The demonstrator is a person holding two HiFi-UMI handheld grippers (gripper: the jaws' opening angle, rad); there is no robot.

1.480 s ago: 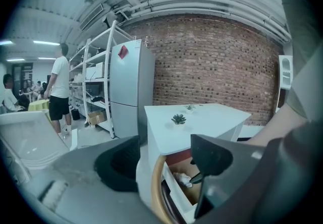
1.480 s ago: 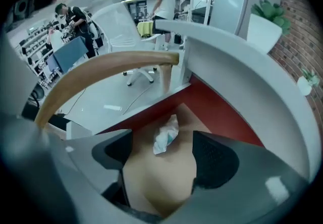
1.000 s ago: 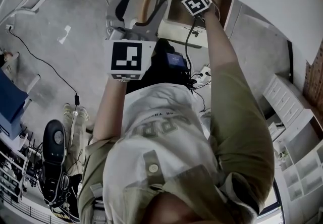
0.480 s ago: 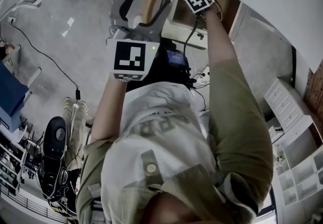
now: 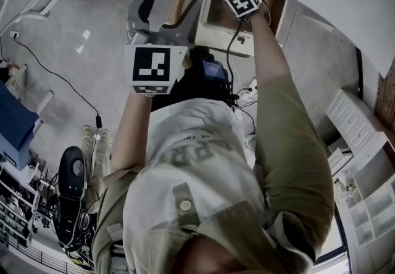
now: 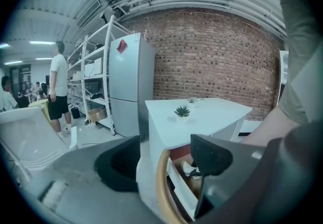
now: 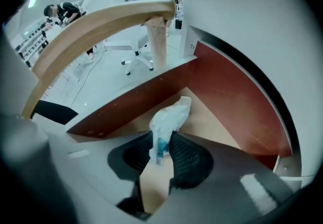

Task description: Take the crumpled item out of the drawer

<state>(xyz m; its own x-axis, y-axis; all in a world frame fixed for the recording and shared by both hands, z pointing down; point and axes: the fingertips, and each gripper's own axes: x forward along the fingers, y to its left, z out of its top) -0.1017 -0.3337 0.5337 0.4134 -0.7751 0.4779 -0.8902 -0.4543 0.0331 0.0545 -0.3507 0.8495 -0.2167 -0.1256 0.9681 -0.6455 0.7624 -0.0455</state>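
Closing on the crumpled white plastic wad [image 7: 169,117], R gripper [image 7: 162,145] jaws pinch its lower end for lift-out. Wad's still in open wooden drawer [image 7: 217,122], 12 o'clock. L gripper [image 5: 171,2] apart, empty, kept clear at 11 o'clock.

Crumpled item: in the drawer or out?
In. The crumpled white item lies on the drawer floor, walls around it. The right gripper has its jaws closing on it; not lifted out.

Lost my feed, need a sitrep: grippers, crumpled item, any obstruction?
Left gripper open, empty, outside drawer. Right gripper in drawer, fingers closing on crumpled item. Item not yet out; nothing seen blocking.
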